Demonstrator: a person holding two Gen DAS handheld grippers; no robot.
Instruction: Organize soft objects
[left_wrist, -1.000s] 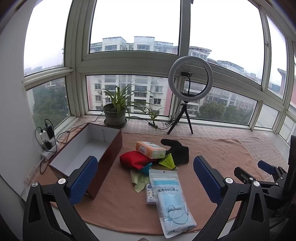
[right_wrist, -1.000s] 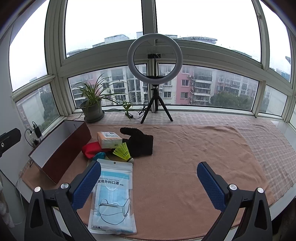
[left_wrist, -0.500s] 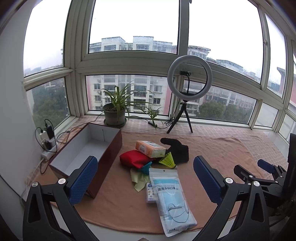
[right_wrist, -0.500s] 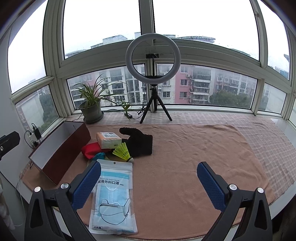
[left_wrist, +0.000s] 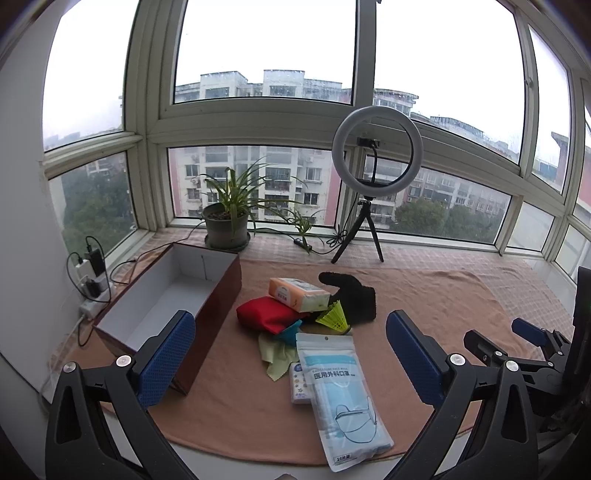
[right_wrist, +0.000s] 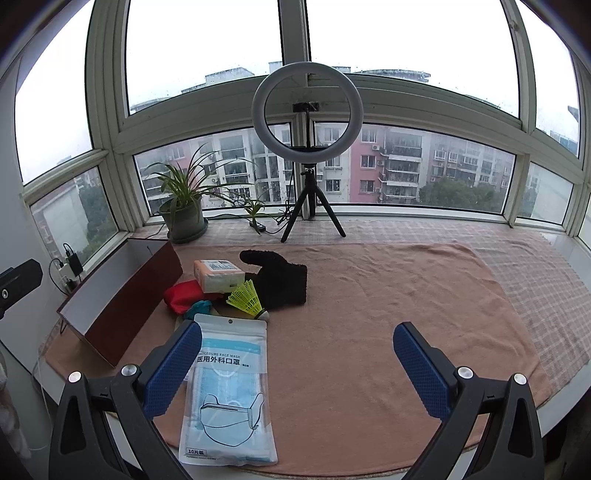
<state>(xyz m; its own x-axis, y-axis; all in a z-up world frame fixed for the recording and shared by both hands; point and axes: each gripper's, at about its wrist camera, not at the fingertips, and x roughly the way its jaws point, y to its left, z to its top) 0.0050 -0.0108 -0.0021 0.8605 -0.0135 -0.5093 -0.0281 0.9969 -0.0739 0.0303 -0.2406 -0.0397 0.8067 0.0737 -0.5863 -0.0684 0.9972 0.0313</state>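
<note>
Nothing has shifted on the brown cloth (right_wrist: 369, 295) over the last second, so sorting has not begun. Both the left gripper (left_wrist: 291, 356) and right gripper (right_wrist: 297, 363) hang wide open, holding nothing. The mask pack (right_wrist: 229, 391) lies near, partly between the right jaws; the open box (left_wrist: 166, 295) stands far left.

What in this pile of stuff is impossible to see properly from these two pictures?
- Small white packet: left wrist view, half under the mask pack; print too small.
- Teal item: right wrist view, mostly behind the mask pack.
- Box interior: right wrist view, hidden by its own wall.
</note>
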